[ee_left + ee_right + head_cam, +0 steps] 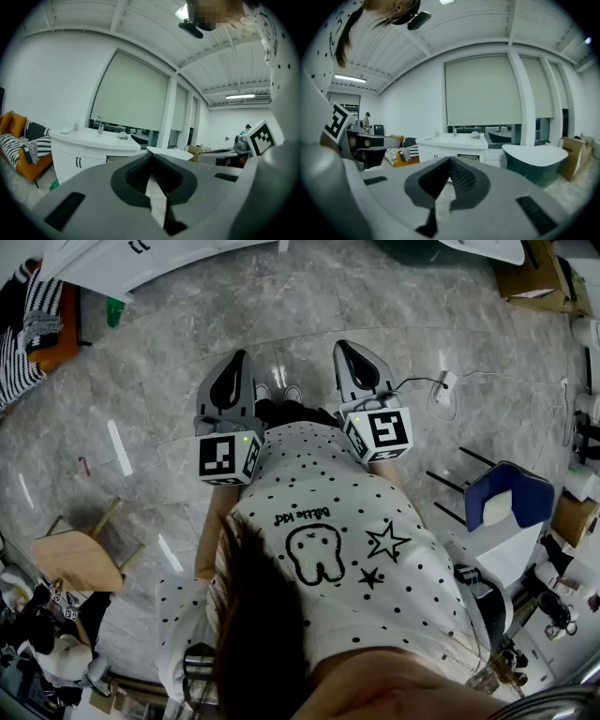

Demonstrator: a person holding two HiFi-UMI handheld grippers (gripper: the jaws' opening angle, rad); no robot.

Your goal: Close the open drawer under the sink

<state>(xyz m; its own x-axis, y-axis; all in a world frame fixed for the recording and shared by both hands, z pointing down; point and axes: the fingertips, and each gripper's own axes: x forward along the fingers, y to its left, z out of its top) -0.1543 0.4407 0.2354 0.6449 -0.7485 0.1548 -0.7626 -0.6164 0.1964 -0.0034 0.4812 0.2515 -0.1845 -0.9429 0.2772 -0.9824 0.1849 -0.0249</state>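
Head view shows your left gripper (240,357) and right gripper (341,345) both clenched empty, and the drawer (469,157) under the sink (452,139) sits around 12 o'clock in right gripper view.

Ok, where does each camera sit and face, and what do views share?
Head view: on the person's head, looking steeply down at the marble floor; shows dotted shirt, hair, left tongs and right tongs.
Left gripper view: on the left tongs, looking along its shut tips toward the sink cabinet; shirt at right.
Right gripper view: on the right tongs, shut too, facing the same cabinet and a bathtub; hair at top.
Shared: both gripper views show the sink cabinet and striped sofa.
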